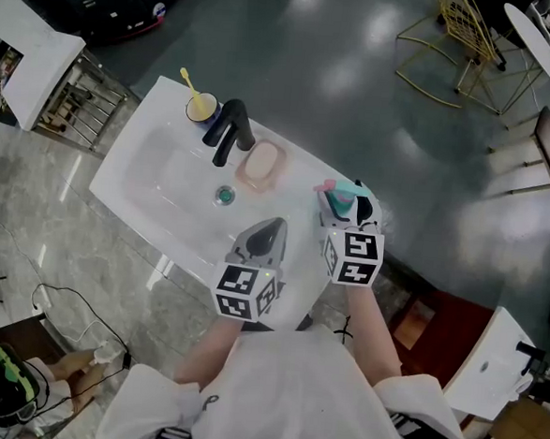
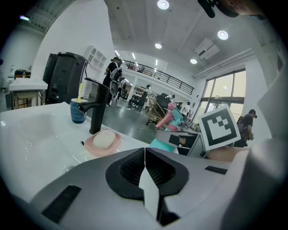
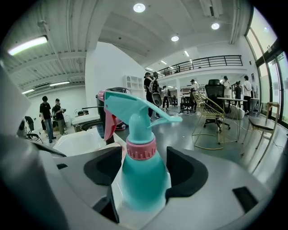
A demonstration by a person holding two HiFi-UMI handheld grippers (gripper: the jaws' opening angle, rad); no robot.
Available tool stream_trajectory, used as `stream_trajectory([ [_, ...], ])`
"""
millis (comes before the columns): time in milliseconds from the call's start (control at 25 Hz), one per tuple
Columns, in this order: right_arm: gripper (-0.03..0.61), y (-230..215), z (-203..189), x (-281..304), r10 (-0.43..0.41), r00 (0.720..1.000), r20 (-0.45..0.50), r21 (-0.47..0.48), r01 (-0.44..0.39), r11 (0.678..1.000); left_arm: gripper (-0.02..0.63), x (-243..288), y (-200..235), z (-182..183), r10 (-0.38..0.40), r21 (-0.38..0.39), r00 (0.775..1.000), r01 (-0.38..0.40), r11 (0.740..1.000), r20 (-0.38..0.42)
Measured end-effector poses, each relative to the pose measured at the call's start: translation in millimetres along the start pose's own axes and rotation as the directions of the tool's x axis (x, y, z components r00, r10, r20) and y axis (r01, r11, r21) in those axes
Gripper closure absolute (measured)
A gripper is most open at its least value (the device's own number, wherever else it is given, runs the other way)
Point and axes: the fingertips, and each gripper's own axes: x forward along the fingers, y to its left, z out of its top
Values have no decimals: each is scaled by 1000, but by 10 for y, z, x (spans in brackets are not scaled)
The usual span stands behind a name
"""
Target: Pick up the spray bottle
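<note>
The spray bottle [image 1: 339,201], teal with a pink collar and trigger, stands upright at the right end of the white sink counter [image 1: 152,102]. My right gripper [image 1: 349,212] is shut on its body; in the right gripper view the bottle [image 3: 139,175] fills the gap between both pads of that gripper [image 3: 141,173]. I cannot tell whether its base touches the counter. My left gripper [image 1: 266,234] is shut and empty over the counter's front edge, to the left of the bottle. From the left gripper view [image 2: 145,157] the bottle [image 2: 168,117] shows to the right beyond the jaws.
On the counter are a black faucet [image 1: 227,131], a cup with a yellow toothbrush [image 1: 201,106] and a pink soap dish [image 1: 261,166] beside the basin drain [image 1: 224,195]. A gold wire chair [image 1: 466,40] stands on the far floor, and a metal rack [image 1: 77,101] at left.
</note>
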Motion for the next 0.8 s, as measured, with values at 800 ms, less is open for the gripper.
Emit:
stream_trajectory([
  [800,281,13,-26,192,9,999,-31,-64,-11,998,586,53,73,-63,20,-18,1000,-20,1000,-13],
])
